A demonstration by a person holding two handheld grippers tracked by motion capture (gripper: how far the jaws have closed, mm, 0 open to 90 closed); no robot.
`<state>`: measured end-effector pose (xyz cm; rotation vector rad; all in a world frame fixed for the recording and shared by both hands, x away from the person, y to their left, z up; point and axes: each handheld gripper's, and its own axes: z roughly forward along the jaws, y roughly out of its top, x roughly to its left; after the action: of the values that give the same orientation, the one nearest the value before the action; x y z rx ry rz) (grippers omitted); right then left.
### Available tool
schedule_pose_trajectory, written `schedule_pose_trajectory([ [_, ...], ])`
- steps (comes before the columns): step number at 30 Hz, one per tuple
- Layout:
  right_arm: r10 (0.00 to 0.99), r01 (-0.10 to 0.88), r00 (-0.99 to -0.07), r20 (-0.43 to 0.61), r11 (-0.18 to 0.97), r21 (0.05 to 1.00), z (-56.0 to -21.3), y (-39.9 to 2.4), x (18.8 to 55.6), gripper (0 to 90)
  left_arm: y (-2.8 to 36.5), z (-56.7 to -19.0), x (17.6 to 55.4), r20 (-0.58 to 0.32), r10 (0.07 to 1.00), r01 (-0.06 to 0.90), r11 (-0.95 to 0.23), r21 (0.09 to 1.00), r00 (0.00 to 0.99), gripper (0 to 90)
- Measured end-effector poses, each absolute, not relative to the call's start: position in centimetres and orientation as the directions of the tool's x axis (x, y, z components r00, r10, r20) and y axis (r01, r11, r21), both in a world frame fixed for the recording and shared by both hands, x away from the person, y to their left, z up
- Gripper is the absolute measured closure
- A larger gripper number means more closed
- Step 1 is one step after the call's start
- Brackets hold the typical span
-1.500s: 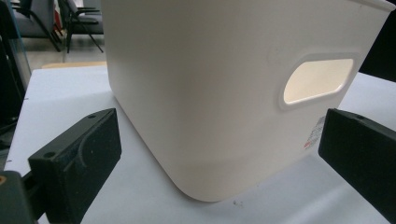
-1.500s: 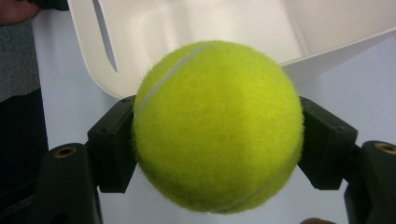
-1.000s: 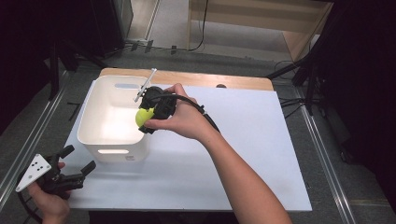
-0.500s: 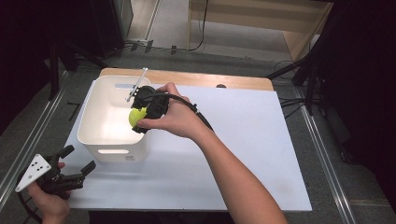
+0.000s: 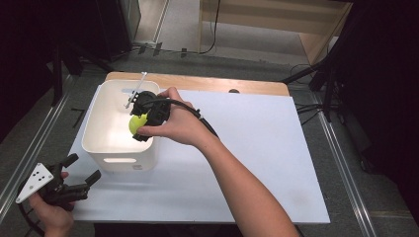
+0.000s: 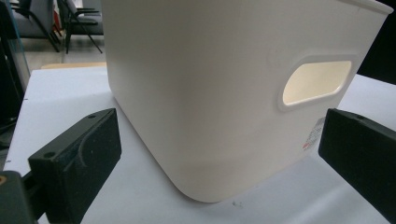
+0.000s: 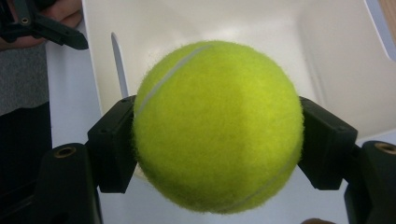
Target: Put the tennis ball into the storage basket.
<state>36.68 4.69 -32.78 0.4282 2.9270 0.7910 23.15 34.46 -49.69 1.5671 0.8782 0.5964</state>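
Observation:
A yellow-green tennis ball (image 5: 135, 123) (image 7: 217, 126) is clamped in my right gripper (image 5: 139, 125) (image 7: 217, 140), whose jaws are shut on it from both sides. It hangs over the open top of the white plastic bin (image 5: 94, 134), near the bin's right wall. The bin's inside (image 7: 280, 42) lies behind the ball in the right gripper view. My left gripper (image 5: 81, 175) rests low at the table's front left corner, open, nothing between its jaws. In the left gripper view the jaws (image 6: 219, 154) frame the bin's near wall (image 6: 196, 93) and its handle cut-out (image 6: 316, 82).
The bin stands on a white board (image 5: 257, 148) over a wooden table (image 5: 207, 84). A black cable (image 5: 192, 112) trails from the right gripper over the forearm. Grey floor and metal rails (image 5: 341, 148) flank the table. The board's right half is bare.
My right gripper has carried the ball leftward, from the bin's right rim to a spot over its inside. The left gripper has stayed put.

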Motion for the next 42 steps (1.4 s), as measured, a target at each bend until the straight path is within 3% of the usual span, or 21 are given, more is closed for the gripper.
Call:
schedule_pose_trajectory([
  [42, 0.268, 0.238, -0.964, -0.003, 0.863, 0.446, -36.3, 6.7, 37.2, 23.4, 34.5, -49.7, 23.2, -0.098, 0.804, 0.206, -0.031, 0.978, 0.586, 0.0],
])
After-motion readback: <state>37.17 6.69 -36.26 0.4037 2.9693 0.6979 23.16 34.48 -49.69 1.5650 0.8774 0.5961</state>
